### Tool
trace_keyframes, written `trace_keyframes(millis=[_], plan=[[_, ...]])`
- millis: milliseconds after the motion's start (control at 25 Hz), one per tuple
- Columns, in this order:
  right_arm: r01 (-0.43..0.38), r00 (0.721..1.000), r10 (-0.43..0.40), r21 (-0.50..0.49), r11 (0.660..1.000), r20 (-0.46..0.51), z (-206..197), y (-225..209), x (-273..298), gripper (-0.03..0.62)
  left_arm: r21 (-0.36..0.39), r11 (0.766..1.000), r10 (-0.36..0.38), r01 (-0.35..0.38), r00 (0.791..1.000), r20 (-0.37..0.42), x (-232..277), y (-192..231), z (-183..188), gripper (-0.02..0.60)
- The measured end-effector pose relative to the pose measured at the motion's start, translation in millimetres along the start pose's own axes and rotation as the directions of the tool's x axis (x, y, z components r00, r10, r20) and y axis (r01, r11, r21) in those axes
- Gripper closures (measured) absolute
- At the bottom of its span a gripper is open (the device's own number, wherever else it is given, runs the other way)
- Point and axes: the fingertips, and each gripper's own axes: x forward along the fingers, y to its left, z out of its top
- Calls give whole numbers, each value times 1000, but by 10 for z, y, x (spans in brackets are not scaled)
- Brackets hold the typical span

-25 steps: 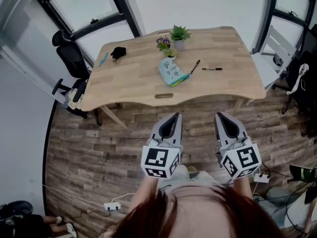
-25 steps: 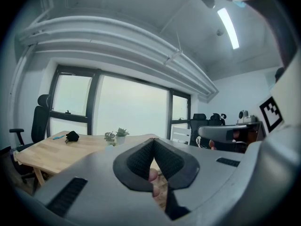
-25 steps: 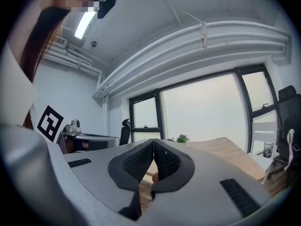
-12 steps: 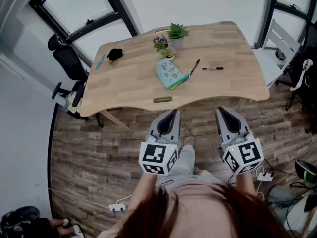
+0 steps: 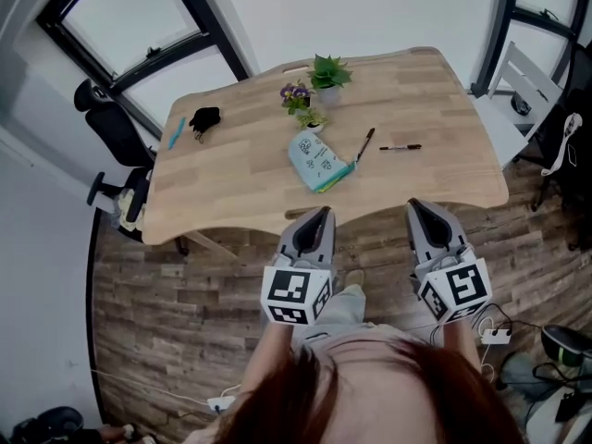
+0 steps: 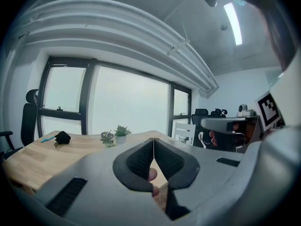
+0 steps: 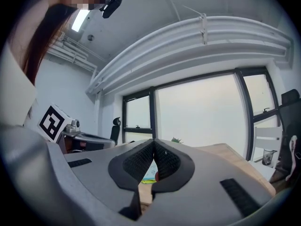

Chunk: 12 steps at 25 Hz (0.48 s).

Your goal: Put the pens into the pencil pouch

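Two hand-held grippers (image 5: 325, 212) (image 5: 413, 204), parallel, jaws together

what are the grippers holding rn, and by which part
Nothing is held. The left gripper and right gripper have their jaws shut and empty, well apart from the black pen and pencil pouch lying on the table.
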Motion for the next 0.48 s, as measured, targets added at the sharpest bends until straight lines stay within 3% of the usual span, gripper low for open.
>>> trace_keyframes(millis=[480], plan=[[63, 997, -64, -35, 997, -34, -11, -297, 754, 592, 35, 997, -72, 76, 993, -97, 716, 517, -118, 578]])
